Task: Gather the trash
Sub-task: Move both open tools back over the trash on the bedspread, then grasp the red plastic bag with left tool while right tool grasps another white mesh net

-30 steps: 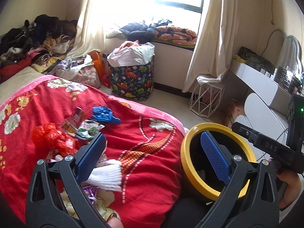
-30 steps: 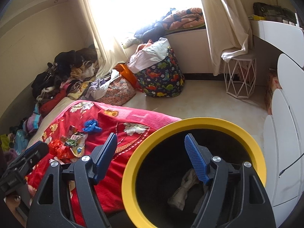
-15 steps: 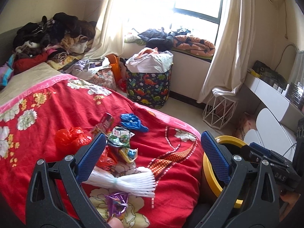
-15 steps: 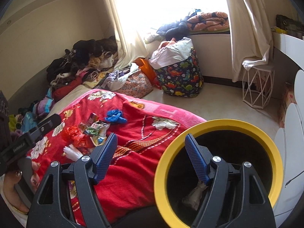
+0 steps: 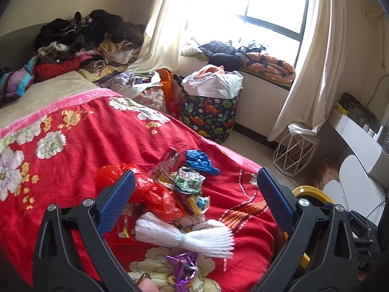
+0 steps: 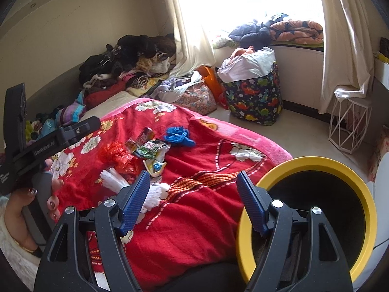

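Observation:
Trash lies in a heap on the red flowered blanket: a white foam net sleeve, a red plastic bag, snack wrappers, a blue crumpled bag and a purple foil scrap. My left gripper hangs open just above the heap with nothing between its fingers. My right gripper is open and empty over the blanket's edge, with the same trash ahead of it on the left. A yellow-rimmed black bin stands at the bedside, right of the right gripper.
A dinosaur-print basket full of cloth stands by the window wall. A white wire stool is beside the curtain. Clothes pile up at the bed's far end. A white desk runs along the right.
Both grippers have swung left, away from the bin and over the bed. The bin has slid to the right edge of the left view, and the trash heap now lies between the left fingers.

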Motion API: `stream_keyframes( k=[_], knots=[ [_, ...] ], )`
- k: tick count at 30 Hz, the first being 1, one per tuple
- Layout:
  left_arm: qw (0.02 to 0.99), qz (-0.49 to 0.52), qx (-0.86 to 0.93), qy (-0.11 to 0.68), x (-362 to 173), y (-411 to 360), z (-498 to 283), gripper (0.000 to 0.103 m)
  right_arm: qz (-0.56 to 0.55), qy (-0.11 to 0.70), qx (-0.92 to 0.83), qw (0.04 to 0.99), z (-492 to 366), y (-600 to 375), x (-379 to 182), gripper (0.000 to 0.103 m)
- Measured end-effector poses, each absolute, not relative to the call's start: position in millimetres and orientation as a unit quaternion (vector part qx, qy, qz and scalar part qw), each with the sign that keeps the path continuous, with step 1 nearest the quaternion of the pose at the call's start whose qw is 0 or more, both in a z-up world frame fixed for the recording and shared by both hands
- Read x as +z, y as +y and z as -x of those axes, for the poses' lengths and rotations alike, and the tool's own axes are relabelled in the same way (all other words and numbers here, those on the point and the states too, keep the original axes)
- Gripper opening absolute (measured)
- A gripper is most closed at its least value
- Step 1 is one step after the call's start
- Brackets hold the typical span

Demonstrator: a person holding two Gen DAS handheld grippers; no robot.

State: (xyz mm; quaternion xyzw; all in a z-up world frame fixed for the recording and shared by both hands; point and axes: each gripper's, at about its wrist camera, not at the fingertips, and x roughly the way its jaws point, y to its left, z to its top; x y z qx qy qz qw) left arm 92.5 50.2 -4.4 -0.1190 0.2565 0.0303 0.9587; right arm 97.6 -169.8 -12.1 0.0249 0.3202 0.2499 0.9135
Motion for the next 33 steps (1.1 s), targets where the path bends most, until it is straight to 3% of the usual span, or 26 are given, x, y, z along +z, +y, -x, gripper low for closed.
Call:
stream_keyframes(
  k=[20, 33],
  knots=[
    [0.938, 0.18, 0.091, 0.281, -36, 122, -92, 0.092, 0.088, 0.345, 0.331, 0.874, -102, -71, -36, 0.071],
    [0.915, 0.224, 0.111, 0.315, -64, 161, -106, 0.092, 0.118, 0.409, 0.353, 0.833, -132, -30, -86, 0.071]
  ],
)
